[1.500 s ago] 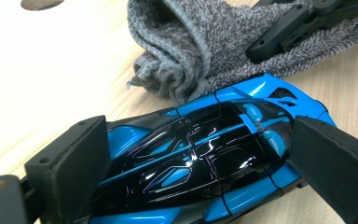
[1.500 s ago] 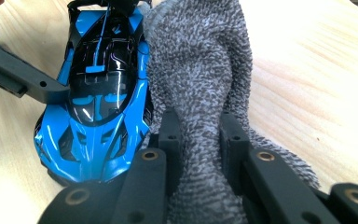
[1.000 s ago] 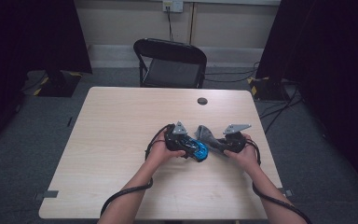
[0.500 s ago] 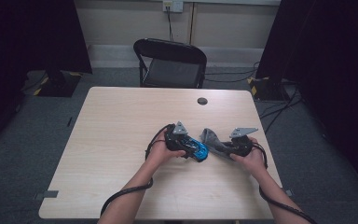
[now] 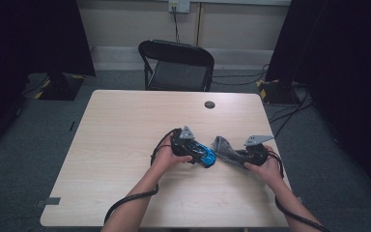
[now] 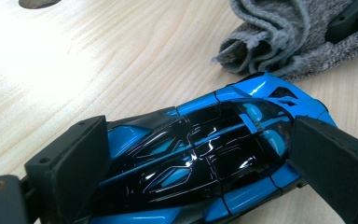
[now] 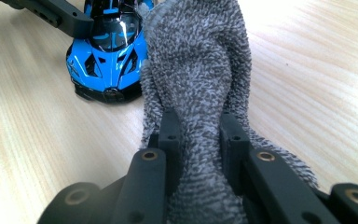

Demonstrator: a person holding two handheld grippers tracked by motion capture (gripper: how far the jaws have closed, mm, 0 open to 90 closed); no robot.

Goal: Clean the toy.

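Plenty of bare table (image 5: 121, 140) toward left and far edges. Near right edge: glossy blue-and-black toy car (image 5: 204, 154) clamped in left gripper (image 5: 192, 152); grey towel (image 5: 224, 150) pinched by right gripper (image 5: 233, 155), touching car.

Both forearms come in from the near edge, angled inward. Left tongs (image 5: 200, 155) point right, pads clamped on both flanks of the toy car (image 6: 205, 154). Right tongs (image 5: 229, 153) point left, pinched tight on a bunched grey cloth (image 7: 200, 84).
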